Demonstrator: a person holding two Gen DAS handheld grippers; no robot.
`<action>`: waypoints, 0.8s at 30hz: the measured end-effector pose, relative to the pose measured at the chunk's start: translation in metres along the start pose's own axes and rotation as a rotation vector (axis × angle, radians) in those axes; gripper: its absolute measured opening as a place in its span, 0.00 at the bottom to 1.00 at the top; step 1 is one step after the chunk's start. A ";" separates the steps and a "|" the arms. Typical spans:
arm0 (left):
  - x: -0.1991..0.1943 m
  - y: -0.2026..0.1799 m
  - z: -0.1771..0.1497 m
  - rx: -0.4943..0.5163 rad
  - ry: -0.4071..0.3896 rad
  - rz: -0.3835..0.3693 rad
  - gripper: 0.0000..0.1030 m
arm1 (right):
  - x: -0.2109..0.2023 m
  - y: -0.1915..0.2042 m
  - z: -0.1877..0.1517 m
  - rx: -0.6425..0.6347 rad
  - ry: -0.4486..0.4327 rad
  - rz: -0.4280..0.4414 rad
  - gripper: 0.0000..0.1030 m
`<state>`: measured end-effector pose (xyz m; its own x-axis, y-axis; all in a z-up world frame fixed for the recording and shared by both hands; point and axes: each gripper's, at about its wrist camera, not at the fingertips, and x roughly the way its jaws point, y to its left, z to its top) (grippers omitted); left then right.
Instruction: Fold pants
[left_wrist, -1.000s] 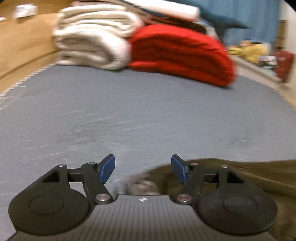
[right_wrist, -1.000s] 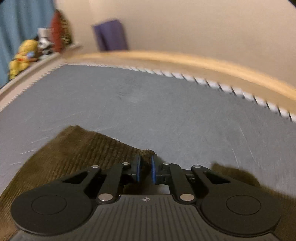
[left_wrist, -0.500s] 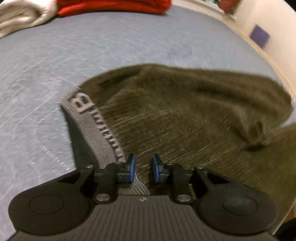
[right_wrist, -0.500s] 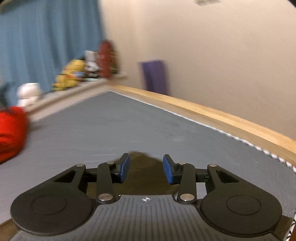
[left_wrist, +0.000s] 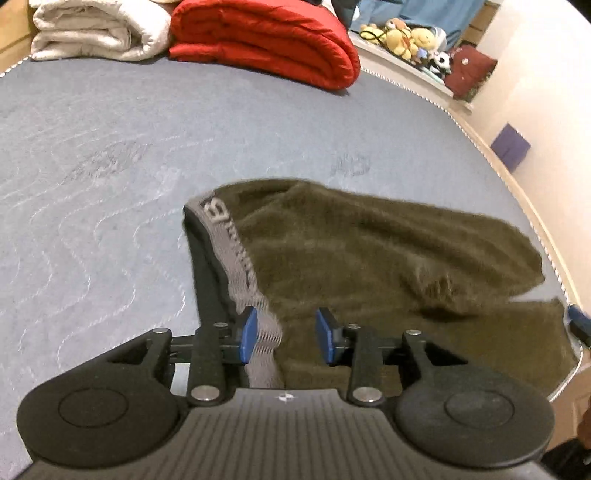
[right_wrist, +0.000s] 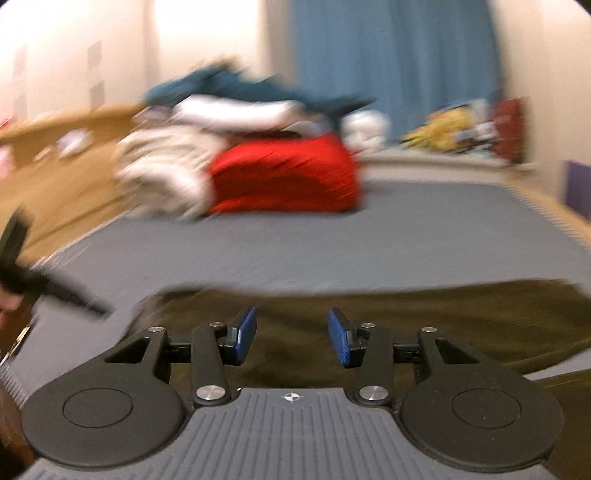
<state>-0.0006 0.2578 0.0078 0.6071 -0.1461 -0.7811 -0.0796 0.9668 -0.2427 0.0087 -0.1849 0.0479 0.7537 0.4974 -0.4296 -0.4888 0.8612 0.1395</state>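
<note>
On the grey mattress (left_wrist: 110, 155) the olive pants (left_wrist: 369, 251) lie roughly doubled, waistband (left_wrist: 225, 236) toward me, right edge close to the bed's side. My left gripper (left_wrist: 284, 334) has just been opening and stands spread over the waistband, pinching nothing; my right gripper (right_wrist: 291, 336) is spread too, empty above the cloth. I judge the top layer could slump crooked, or the overhanging part drag it off. Waistband lettering shows what may be a "B"; the rest is unreadable.
</note>
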 end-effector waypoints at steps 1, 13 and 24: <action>0.003 0.004 -0.008 -0.007 -0.008 -0.002 0.44 | 0.008 0.016 -0.012 -0.036 0.025 0.041 0.44; 0.051 0.049 -0.029 -0.117 0.089 -0.026 0.70 | 0.022 0.170 -0.107 -0.560 0.207 0.382 0.44; 0.084 0.030 -0.034 0.006 0.102 0.002 0.37 | 0.025 0.183 -0.125 -0.665 0.245 0.399 0.28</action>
<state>0.0217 0.2674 -0.0848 0.5235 -0.1640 -0.8361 -0.0758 0.9685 -0.2374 -0.1170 -0.0277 -0.0484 0.3882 0.6503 -0.6530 -0.9169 0.3435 -0.2031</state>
